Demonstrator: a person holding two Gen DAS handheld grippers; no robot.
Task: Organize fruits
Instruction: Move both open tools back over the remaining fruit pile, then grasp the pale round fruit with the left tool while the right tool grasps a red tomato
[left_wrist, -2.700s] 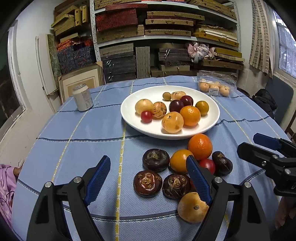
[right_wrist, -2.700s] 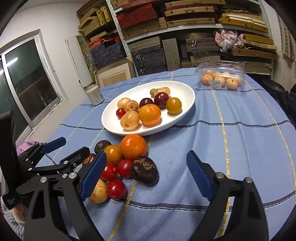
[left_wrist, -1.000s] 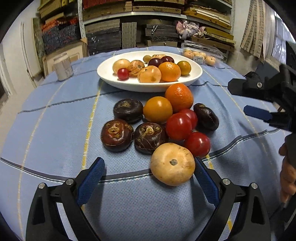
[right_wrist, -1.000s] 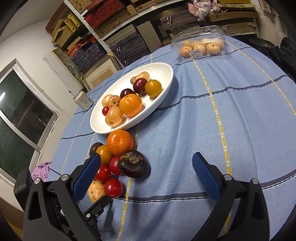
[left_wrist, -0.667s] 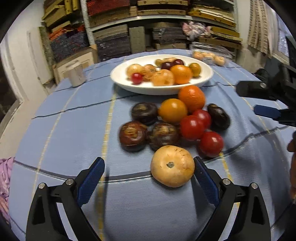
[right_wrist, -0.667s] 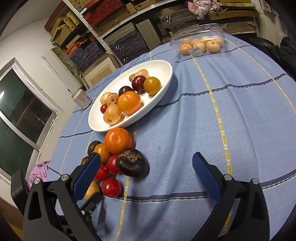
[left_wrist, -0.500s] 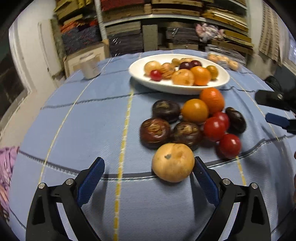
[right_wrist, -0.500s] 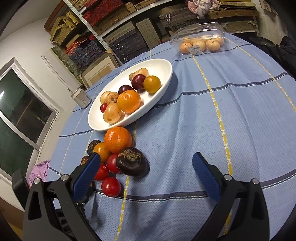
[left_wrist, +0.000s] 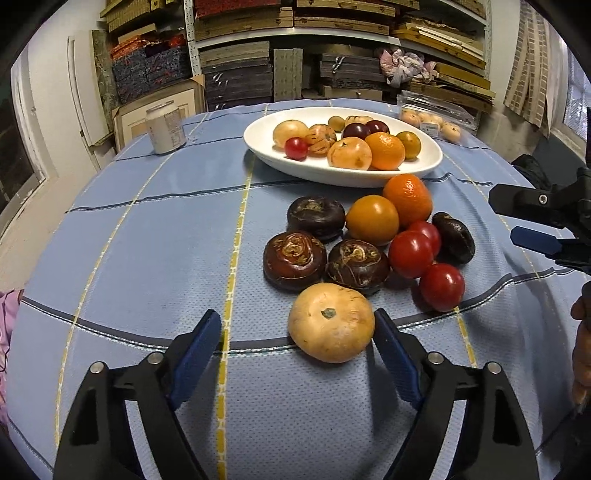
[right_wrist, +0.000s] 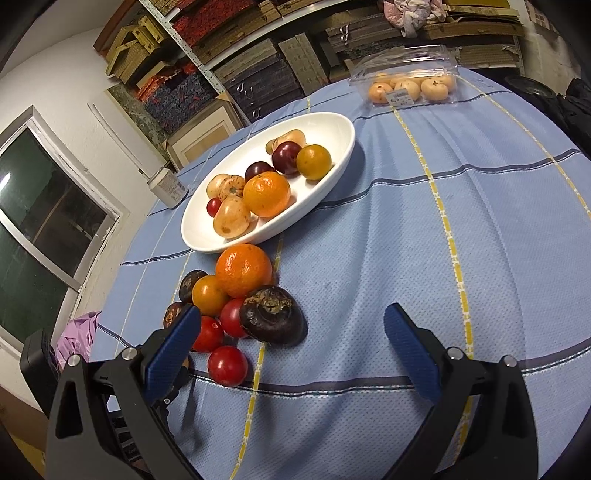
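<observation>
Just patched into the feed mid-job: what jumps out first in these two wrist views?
The pale tan fruit sits between the left gripper's jaws, which have just been closing; one pad is at its side, the other still clear. Behind it a loose cluster of dark, orange and red fruit lies on the blue tablecloth, in front of the white plate already holding fruit.

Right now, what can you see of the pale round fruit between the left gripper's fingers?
The pale fruit is tan, smooth and slightly flattened, with a small dark stem scar facing up. It sits on the blue tablecloth, nearest the camera, in front of the dark fruits. The left gripper has just been closing around it: one finger is at its side, the other stands clear.
</observation>
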